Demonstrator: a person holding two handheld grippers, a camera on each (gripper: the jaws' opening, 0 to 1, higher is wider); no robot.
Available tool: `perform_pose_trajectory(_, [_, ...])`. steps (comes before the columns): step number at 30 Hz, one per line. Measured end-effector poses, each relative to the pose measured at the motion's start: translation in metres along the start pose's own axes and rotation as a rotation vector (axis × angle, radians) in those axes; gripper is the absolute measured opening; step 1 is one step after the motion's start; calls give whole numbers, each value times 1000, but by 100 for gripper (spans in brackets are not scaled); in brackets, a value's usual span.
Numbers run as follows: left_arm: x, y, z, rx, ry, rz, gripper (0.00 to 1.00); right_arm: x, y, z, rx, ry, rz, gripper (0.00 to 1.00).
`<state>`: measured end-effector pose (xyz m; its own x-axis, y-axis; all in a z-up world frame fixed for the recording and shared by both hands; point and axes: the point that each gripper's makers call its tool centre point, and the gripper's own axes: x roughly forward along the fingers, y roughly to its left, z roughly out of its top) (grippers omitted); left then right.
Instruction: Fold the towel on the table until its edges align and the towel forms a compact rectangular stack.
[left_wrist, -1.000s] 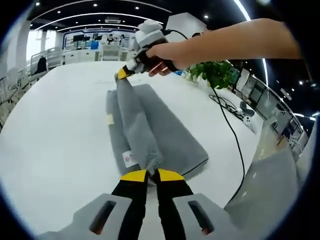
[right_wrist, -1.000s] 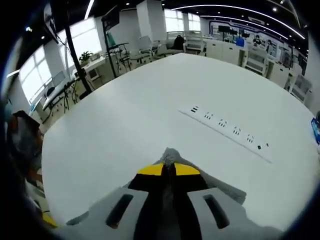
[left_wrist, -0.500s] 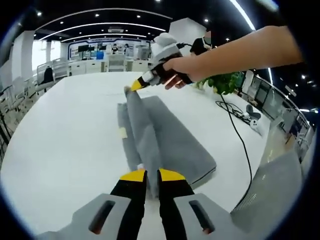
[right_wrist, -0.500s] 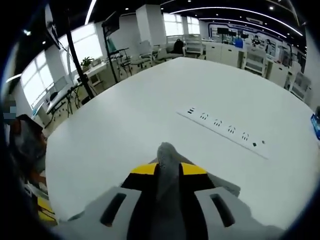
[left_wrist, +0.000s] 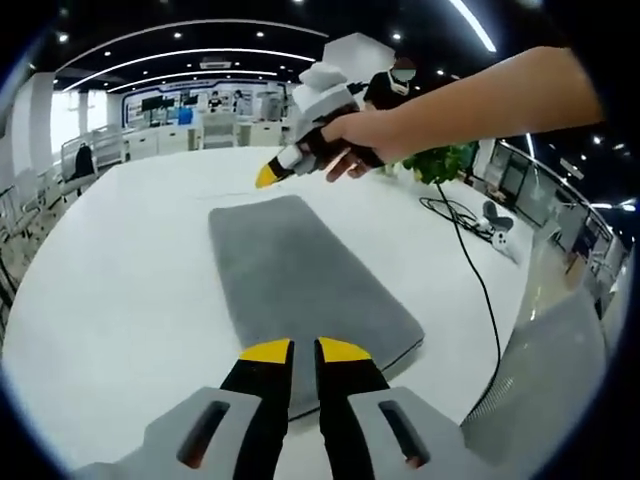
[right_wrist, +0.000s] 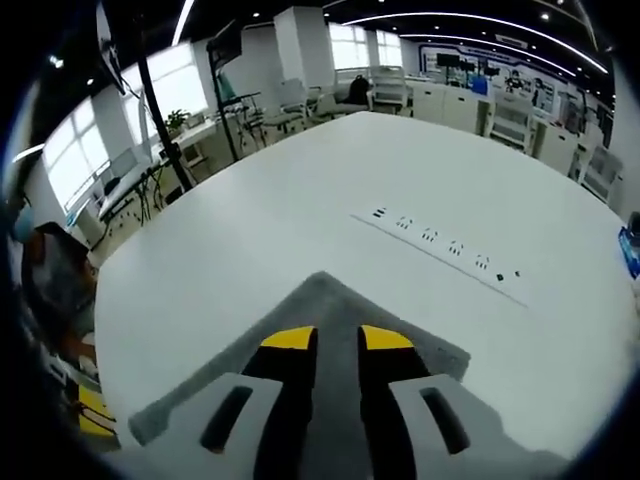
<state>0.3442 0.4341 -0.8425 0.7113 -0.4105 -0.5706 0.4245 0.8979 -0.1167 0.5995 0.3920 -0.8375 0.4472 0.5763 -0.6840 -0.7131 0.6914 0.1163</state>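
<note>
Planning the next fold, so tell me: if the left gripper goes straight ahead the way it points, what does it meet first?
Probably the grey towel: the left gripper sits at its near edge, jaws slightly apart, aimed along it.

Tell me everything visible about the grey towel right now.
The grey towel lies flat on the white table as a long folded rectangle, soft and fuzzy-looking, with a darker seam along its near edge. Its layers look roughly aligned. The left gripper hangs open at its near end, the right gripper above its far end; neither holds it.
</note>
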Motion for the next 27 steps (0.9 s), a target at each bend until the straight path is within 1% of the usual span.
perform_pose_trajectory(3, [1,4,1,17,5,1,9,-2,-3,2,9,-9,-4,15])
perform_pose_trajectory(9, [3,15,6,35,12,8,9,-23,-8,4,13,-29,-14,15])
perform_pose_trajectory(13, [3,16,10,49,12,8,9,-32,-12,5,24,-42,-21,15])
perform_pose_trajectory(15, [3,16,12,57,11,6,9,-43,-12,5,29,-48,-24,15])
perform_pose_trajectory(20, [2,18,22,59,-1,11,9,-51,-15,3,17,-50,-30,16])
perform_pose_trajectory(22, [0,16,28,63,-9,7,10,-55,-15,2,-13,-45,-35,17])
perform_pose_trajectory(27, [-2,18,38,82,-20,10,10,-66,-12,1,-35,-48,-30,18])
